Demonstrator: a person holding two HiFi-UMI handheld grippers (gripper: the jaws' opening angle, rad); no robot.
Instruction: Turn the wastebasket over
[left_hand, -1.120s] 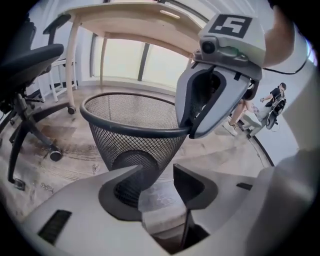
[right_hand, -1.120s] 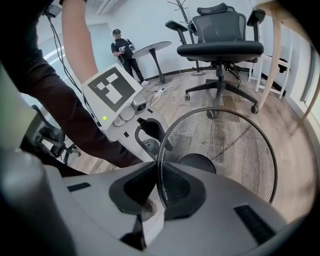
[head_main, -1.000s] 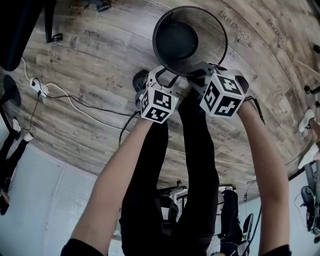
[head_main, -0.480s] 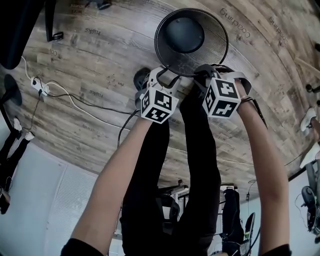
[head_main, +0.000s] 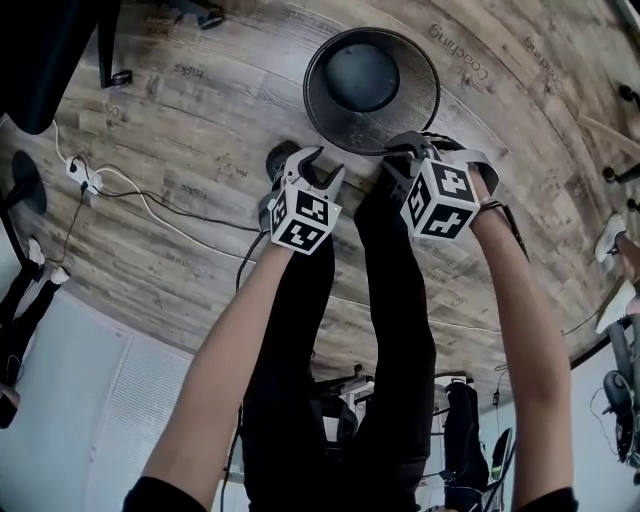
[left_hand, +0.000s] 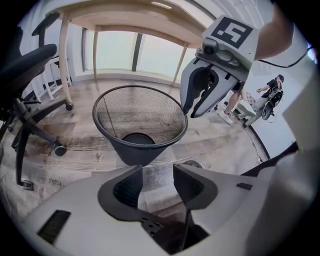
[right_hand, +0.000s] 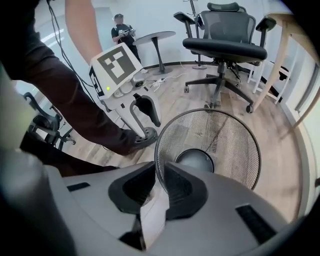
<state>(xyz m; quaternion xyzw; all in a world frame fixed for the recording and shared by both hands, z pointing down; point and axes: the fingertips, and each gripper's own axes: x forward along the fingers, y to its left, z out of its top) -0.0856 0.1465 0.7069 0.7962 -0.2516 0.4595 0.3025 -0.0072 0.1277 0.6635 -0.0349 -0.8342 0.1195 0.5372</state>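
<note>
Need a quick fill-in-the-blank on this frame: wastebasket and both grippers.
1. The wastebasket stands ___ on the floor, opening up.
2. The right gripper is shut on the wastebasket's ___.
3. The left gripper is ___, with nothing between its jaws.
Missing words: upright; rim; open.

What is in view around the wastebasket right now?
wastebasket: one, black mesh, upright on the floor
office chair: one, black, beside the desk
desk: one, light wood, beyond the wastebasket
power strip: one, white, on the floor at left, cables attached
bystander: one, dark clothes, far side of the room
left tool: one, white, open and empty, just short of the wastebasket
right tool: one, white, shut on the wastebasket's rim
</note>
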